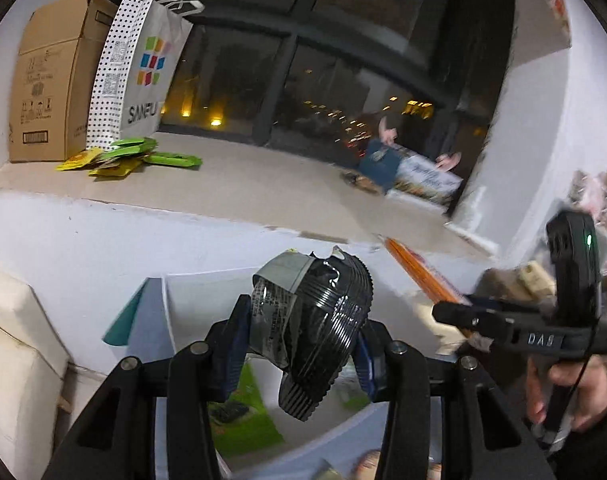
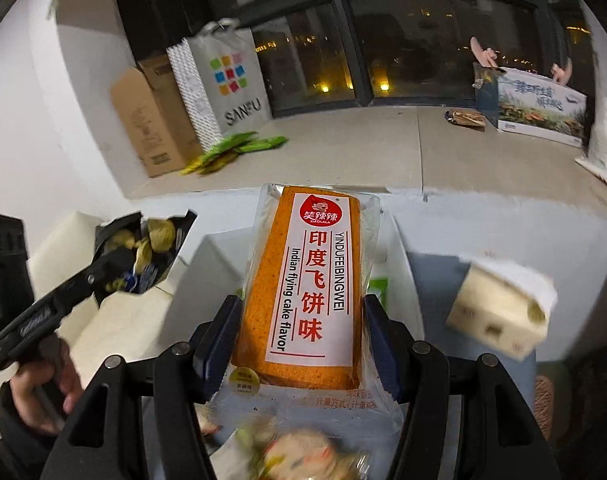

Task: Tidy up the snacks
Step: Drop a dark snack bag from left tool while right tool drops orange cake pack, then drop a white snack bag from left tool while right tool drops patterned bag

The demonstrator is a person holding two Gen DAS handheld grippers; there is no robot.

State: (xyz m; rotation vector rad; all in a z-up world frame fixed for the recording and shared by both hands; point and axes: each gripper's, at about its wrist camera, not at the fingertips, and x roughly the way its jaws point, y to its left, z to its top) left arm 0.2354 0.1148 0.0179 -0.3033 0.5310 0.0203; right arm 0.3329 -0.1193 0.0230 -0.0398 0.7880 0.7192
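Left fingers (image 1: 239, 344) pinching black snack bag (image 1: 315, 332), right fingers (image 2: 219, 340) clamping orange cake pack (image 2: 303, 280) (both upright)

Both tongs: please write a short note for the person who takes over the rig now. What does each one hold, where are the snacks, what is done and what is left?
Left tongs: shut on a black snack packet, lifted in the air.
Right tongs: shut on an orange flying cake pack, also lifted.
Other snacks: more packets lie blurred below the tongs; green and yellow packets lie on the sill beside the white shopping bag.
Done: two snacks picked up.
Left: place both; where they go does not show. Then probably sort the remaining packets.
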